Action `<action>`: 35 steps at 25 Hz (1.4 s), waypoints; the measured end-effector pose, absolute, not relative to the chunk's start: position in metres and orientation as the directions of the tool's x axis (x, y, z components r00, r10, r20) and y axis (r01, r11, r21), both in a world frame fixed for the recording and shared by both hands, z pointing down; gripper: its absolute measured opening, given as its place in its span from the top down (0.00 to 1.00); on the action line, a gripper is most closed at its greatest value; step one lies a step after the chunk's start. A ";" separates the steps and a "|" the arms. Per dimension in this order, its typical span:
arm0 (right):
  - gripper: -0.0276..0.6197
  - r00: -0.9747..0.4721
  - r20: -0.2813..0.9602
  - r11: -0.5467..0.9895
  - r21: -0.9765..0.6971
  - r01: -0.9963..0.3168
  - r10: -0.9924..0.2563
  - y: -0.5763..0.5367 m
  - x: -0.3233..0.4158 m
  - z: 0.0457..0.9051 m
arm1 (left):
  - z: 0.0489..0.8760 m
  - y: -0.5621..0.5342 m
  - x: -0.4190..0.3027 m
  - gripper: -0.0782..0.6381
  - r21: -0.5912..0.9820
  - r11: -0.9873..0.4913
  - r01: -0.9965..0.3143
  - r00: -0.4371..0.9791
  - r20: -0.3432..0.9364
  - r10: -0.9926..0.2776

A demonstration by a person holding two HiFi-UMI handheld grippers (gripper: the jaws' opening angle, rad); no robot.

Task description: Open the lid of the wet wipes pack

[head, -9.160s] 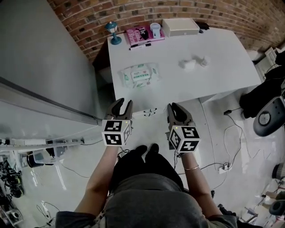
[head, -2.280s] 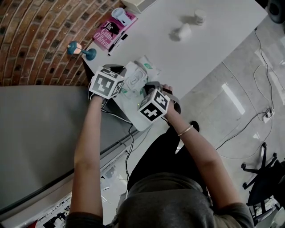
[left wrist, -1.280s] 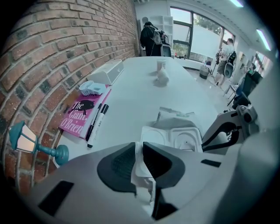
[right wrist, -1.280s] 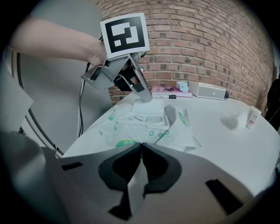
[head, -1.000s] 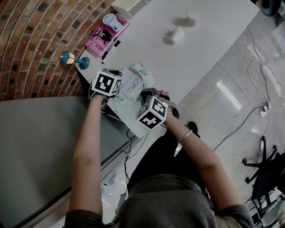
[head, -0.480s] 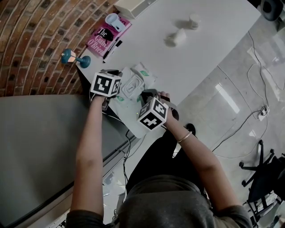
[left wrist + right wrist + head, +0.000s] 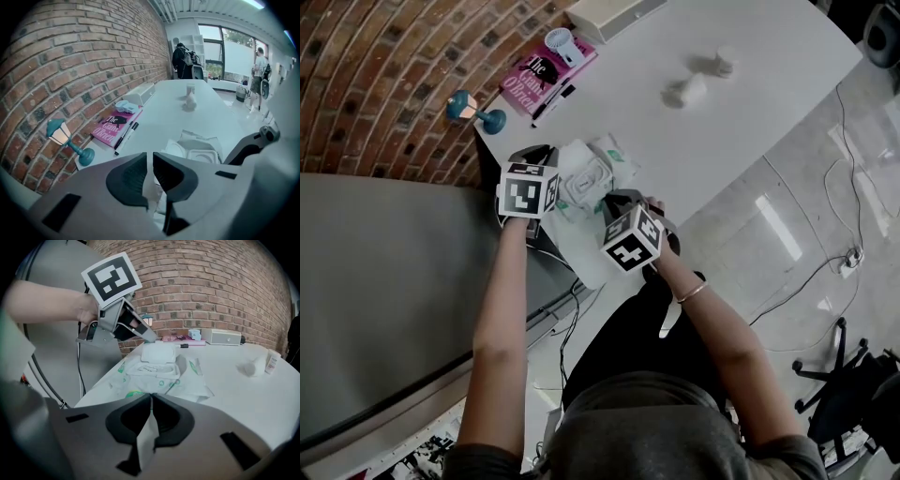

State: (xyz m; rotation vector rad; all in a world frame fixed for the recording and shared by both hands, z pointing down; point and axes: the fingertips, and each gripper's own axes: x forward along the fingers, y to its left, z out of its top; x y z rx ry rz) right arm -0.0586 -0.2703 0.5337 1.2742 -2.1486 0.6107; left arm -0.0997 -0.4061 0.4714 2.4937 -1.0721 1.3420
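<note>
The wet wipes pack (image 7: pixel 586 178), white with green print, lies at the near left corner of the white table (image 7: pixel 722 141). Its white plastic lid (image 7: pixel 159 352) stands raised above the oval opening (image 7: pixel 152 370). My left gripper (image 7: pixel 561 176) comes in from the left. It is shut (image 7: pixel 150 157) on a thin white edge, and its tip (image 7: pixel 151 339) meets the lid's upper left corner. My right gripper (image 7: pixel 602 202) is at the pack's near side, shut (image 7: pixel 151 399) on the pack's film edge.
A pink book (image 7: pixel 548 70), a black marker (image 7: pixel 553 101) and a teal lamp figure (image 7: pixel 475 111) lie along the brick wall. A white box (image 7: pixel 614 14) is at the far end. Small white items (image 7: pixel 689 91) sit mid-table. A grey panel is to the left.
My left gripper has risen a little and rolled, and the lid has come up with it. The right gripper has kept its place on the pack.
</note>
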 end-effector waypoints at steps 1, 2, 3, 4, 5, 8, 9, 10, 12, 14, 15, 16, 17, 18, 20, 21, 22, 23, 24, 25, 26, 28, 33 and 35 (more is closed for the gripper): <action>0.92 -0.396 0.663 0.443 -0.107 -0.890 -0.636 -0.269 -0.058 0.533 | 0.467 -0.407 -0.103 0.82 -0.233 -0.728 -0.645 0.355 0.752 -0.556; 0.92 -0.403 0.657 0.440 -0.118 -0.890 -0.638 -0.269 -0.056 0.531 | 0.460 -0.408 -0.106 0.82 -0.244 -0.709 -0.661 0.348 0.738 -0.578; 0.92 -0.409 0.649 0.436 -0.130 -0.891 -0.642 -0.268 -0.055 0.529 | 0.454 -0.407 -0.109 0.82 -0.251 -0.692 -0.677 0.340 0.727 -0.596; 0.92 -0.414 0.639 0.429 -0.143 -0.892 -0.648 -0.268 -0.053 0.526 | 0.448 -0.407 -0.112 0.82 -0.255 -0.678 -0.689 0.336 0.717 -0.611; 0.92 -0.420 0.629 0.421 -0.157 -0.893 -0.655 -0.267 -0.051 0.523 | 0.444 -0.405 -0.115 0.82 -0.256 -0.667 -0.700 0.335 0.706 -0.624; 0.92 -0.430 0.604 0.399 -0.194 -0.896 -0.671 -0.266 -0.045 0.513 | 0.433 -0.400 -0.119 0.82 -0.252 -0.638 -0.727 0.340 0.675 -0.654; 0.93 -0.432 0.597 0.394 -0.201 -0.897 -0.677 -0.266 -0.043 0.510 | 0.431 -0.397 -0.120 0.82 -0.248 -0.629 -0.737 0.341 0.667 -0.663; 0.93 -0.433 0.590 0.391 -0.207 -0.897 -0.681 -0.266 -0.042 0.507 | 0.429 -0.394 -0.121 0.82 -0.244 -0.621 -0.745 0.342 0.659 -0.670; 0.94 -0.436 0.578 0.386 -0.216 -0.897 -0.689 -0.265 -0.039 0.501 | 0.425 -0.388 -0.123 0.83 -0.234 -0.605 -0.762 0.343 0.646 -0.682; 0.95 -0.441 0.562 0.384 -0.224 -0.896 -0.700 -0.265 -0.036 0.492 | 0.423 -0.380 -0.124 0.83 -0.223 -0.588 -0.777 0.343 0.633 -0.694; 0.95 -0.442 0.555 0.383 -0.226 -0.895 -0.704 -0.265 -0.034 0.488 | 0.423 -0.376 -0.125 0.83 -0.216 -0.580 -0.786 0.342 0.628 -0.699; 0.95 -0.442 0.551 0.384 -0.226 -0.895 -0.708 -0.264 -0.032 0.485 | 0.423 -0.372 -0.126 0.84 -0.207 -0.570 -0.795 0.341 0.624 -0.703; 0.95 -0.443 0.548 0.386 -0.224 -0.895 -0.709 -0.263 -0.031 0.482 | 0.424 -0.367 -0.128 0.84 -0.195 -0.560 -0.805 0.341 0.620 -0.707; 0.95 -0.445 0.546 0.389 -0.223 -0.894 -0.710 -0.262 -0.030 0.480 | 0.424 -0.362 -0.131 0.84 -0.182 -0.549 -0.816 0.340 0.617 -0.710; 0.95 -0.447 0.541 0.394 -0.219 -0.893 -0.712 -0.259 -0.029 0.475 | 0.426 -0.353 -0.137 0.84 -0.157 -0.525 -0.836 0.335 0.612 -0.717; 0.95 -0.447 0.538 0.397 -0.215 -0.892 -0.714 -0.258 -0.027 0.472 | 0.427 -0.349 -0.140 0.84 -0.150 -0.512 -0.846 0.329 0.610 -0.721; 0.95 -0.447 0.535 0.399 -0.211 -0.893 -0.717 -0.257 -0.025 0.469 | 0.428 -0.345 -0.143 0.84 -0.143 -0.500 -0.854 0.323 0.607 -0.726; 0.95 -0.446 0.532 0.400 -0.208 -0.893 -0.720 -0.256 -0.024 0.466 | 0.428 -0.341 -0.145 0.85 -0.136 -0.488 -0.862 0.319 0.602 -0.732; 0.95 -0.446 0.529 0.401 -0.205 -0.893 -0.722 -0.255 -0.022 0.463 | 0.427 -0.337 -0.147 0.85 -0.126 -0.476 -0.870 0.317 0.596 -0.737; 0.95 -0.446 0.525 0.401 -0.204 -0.893 -0.725 -0.254 -0.020 0.460 | 0.426 -0.334 -0.149 0.85 -0.116 -0.465 -0.878 0.316 0.589 -0.743; 0.95 -0.446 0.522 0.402 -0.204 -0.893 -0.727 -0.253 -0.019 0.457 | 0.425 -0.331 -0.151 0.85 -0.107 -0.454 -0.885 0.315 0.582 -0.750; 0.95 -0.448 0.515 0.404 -0.203 -0.892 -0.731 -0.252 -0.016 0.451 | 0.422 -0.325 -0.153 0.85 -0.096 -0.434 -0.896 0.309 0.567 -0.763; 0.95 -0.448 0.509 0.417 -0.182 -0.891 -0.735 -0.244 -0.008 0.440 | 0.412 -0.308 -0.154 0.85 -0.059 -0.392 -0.918 0.306 0.523 -0.795; 0.95 -0.447 0.511 0.423 -0.171 -0.890 -0.734 -0.241 -0.006 0.438 | 0.410 -0.301 -0.154 0.85 -0.046 -0.379 -0.924 0.305 0.509 -0.805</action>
